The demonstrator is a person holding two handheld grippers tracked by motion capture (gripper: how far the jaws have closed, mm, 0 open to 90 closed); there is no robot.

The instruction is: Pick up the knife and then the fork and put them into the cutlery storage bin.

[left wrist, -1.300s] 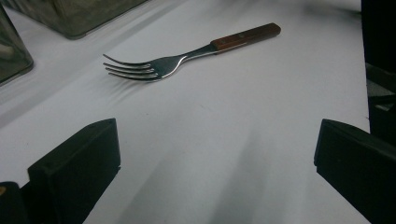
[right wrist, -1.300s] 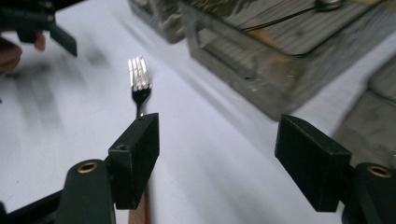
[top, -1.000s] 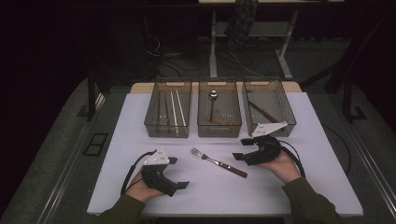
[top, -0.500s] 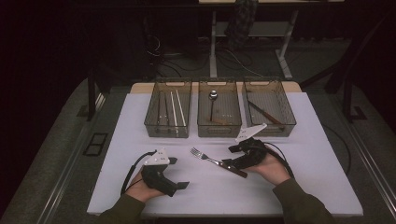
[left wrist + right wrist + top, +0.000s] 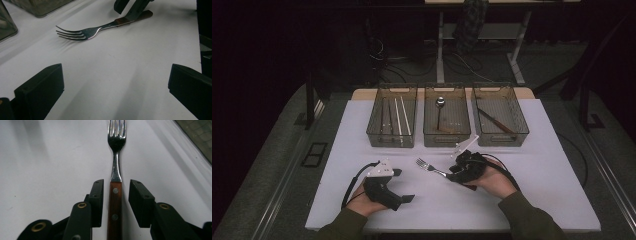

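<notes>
Room's dim, surroundings near black; only the white table (image 5: 532,150) is lit, from overhead. Soft shadows under fork (image 5: 82,32), glare on its tines. Nearest jaws blurred in right gripper view, pics grainy

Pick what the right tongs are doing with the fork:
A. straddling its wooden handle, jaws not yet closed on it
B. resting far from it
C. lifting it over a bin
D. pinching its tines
A: in the right gripper view the right tongs flank the fork at its wooden handle, a gap on each side, the fork flat on the table.
</notes>
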